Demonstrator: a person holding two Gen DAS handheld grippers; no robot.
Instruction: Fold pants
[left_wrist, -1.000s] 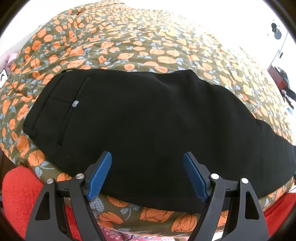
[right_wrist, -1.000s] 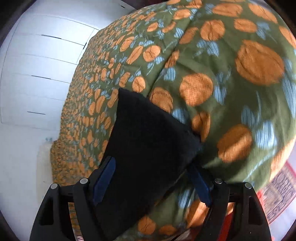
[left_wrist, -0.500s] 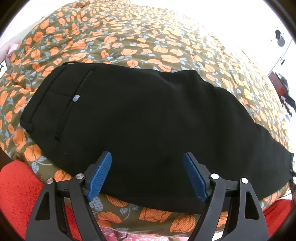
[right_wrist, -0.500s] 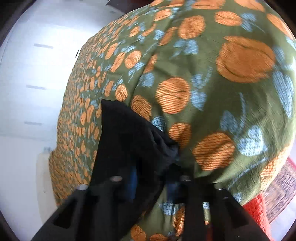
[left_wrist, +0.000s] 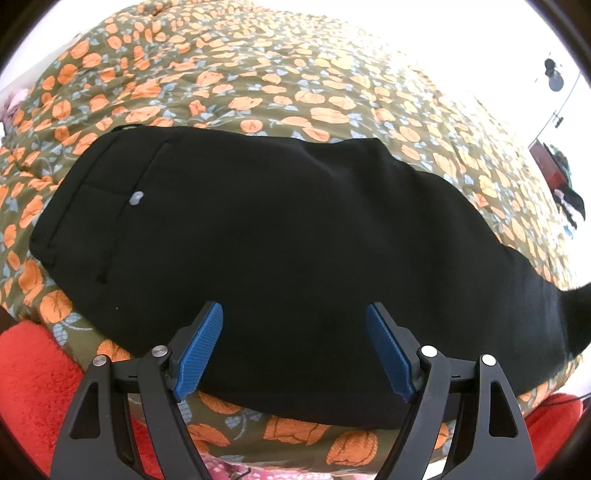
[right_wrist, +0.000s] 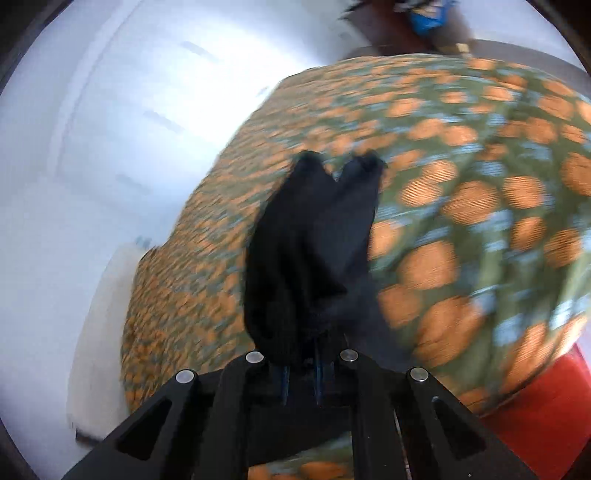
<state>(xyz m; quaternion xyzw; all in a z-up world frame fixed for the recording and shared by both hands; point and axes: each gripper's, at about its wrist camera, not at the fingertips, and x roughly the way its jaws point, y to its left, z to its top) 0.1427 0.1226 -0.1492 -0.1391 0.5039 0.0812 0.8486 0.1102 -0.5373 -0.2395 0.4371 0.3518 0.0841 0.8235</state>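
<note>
Left wrist view shows my left gripper (left_wrist: 293, 345) gaping above the pants (left_wrist: 280, 251) lying flat on the bedspread (left_wrist: 295, 74), while right wrist view has my right gripper (right_wrist: 301, 373), just closed, pinching their raised leg ends, fold only begun.

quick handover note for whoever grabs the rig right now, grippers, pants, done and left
Left gripper: open, hovering over the near edge of the pants, holding nothing.
Right gripper: jaws have just been closing and are now shut on the leg end, lifted off the bedspread.
Pants: black, laid lengthwise on the bedspread, waist and pocket to the left in the left view.
Done: leg end gripped and raised.
Left: carry the leg end over toward the waist, lay it down, smooth, probably fold again.
</note>
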